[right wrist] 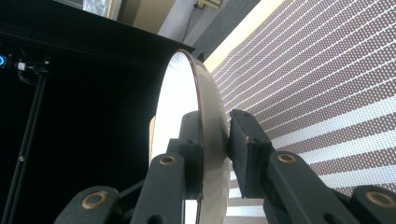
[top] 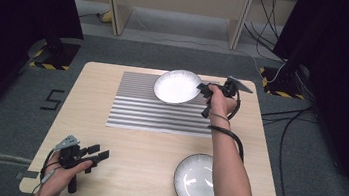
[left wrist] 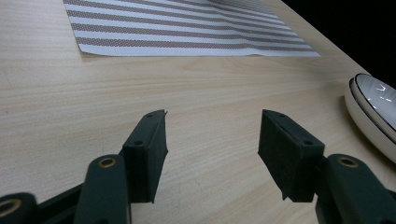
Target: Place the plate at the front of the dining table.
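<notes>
R gripper at far right of striped mat, jaws clamped on rim of white bowl. One jaw inside the rim, one outside; the right gripper view shows the pinch clearly, bowl seen edge-on with mat behind it. From the high view the bowl sits over the mat's far right corner. Can't tell if it's resting on the mat or held just off it; looks slightly tilted, so prob. lifted or mid-placement.

L gripper near front-left corner of table, resting low, jaws wide apart, nothing between them. In the left gripper view the pads frame bare wood; L gripper points toward the mat.

Second bowl, dark-rimmed w/ glossy inside, at front right of table, partly under the person's R forearm. Its rim shows at the right edge of the left gripper view. Untouched, off the mat.

Progress, my read: job appears to be setting bowls on the mat. First bowl gripped and over the mat, not yet released. Left to do: set it flat, let go, then deal w/ second bowl. Roughly a third to halfway in.
</notes>
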`<action>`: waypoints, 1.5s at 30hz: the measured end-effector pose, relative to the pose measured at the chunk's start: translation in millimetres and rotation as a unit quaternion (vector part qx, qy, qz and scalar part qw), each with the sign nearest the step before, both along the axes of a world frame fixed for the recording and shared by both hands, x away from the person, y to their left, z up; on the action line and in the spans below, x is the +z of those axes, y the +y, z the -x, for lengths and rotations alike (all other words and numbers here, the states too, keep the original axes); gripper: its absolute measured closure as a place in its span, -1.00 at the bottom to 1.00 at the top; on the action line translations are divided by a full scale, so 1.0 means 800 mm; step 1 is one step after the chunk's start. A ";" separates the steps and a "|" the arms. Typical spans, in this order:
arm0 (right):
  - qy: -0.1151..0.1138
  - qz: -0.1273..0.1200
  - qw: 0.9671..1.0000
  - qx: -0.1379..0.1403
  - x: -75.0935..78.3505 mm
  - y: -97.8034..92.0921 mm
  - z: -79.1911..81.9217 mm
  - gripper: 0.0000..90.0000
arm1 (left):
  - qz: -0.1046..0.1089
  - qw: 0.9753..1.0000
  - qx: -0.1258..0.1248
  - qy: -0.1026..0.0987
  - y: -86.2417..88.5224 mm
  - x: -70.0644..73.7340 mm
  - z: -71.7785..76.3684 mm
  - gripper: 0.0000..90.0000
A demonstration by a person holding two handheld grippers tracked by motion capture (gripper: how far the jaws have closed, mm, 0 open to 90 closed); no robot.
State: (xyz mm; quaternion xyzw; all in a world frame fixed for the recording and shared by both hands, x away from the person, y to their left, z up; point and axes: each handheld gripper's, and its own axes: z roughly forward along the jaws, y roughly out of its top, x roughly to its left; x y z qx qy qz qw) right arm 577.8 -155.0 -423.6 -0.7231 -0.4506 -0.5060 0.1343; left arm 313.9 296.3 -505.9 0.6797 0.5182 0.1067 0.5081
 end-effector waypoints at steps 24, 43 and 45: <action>0.018 0.009 1.000 -0.012 -0.023 0.013 -0.020 0.67 | 0.001 1.000 -0.001 -0.001 -0.003 -0.005 0.000 -0.08; 0.035 0.020 0.999 -0.016 -0.048 0.022 -0.025 0.67 | 0.003 1.000 -0.003 -0.001 -0.003 -0.005 -0.001 -0.08; 0.038 0.022 0.999 -0.017 -0.050 0.022 -0.025 0.67 | 0.003 1.000 -0.003 -0.001 -0.002 -0.005 -0.001 -0.08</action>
